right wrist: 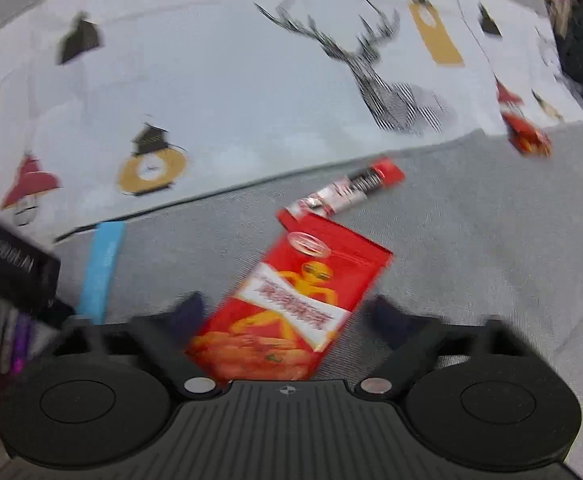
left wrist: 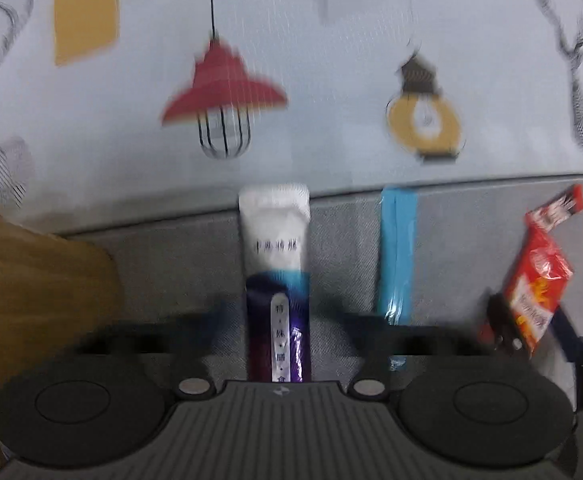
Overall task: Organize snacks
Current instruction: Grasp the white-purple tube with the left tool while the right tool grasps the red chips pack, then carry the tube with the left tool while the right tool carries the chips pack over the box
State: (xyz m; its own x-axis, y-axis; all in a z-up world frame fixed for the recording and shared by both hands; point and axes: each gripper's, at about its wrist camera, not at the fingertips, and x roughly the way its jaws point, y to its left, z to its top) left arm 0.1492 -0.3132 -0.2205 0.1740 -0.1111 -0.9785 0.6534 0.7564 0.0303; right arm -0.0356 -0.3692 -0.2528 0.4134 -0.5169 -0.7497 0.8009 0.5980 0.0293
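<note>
In the left wrist view a white and purple sachet lies on the grey cloth between the spread fingers of my open left gripper, untouched. A blue stick pack lies just to its right. In the right wrist view a red snack bag lies between the spread fingers of my open right gripper, which do not touch it. A red and white stick pack lies just beyond the bag. The bag also shows at the right of the left wrist view. The blue stick pack shows left.
A patterned white cloth with lamps and deer covers the surface beyond the grey cloth. A brown wooden object stands at the left. Another small red packet lies far right. A dark box sits at the left edge.
</note>
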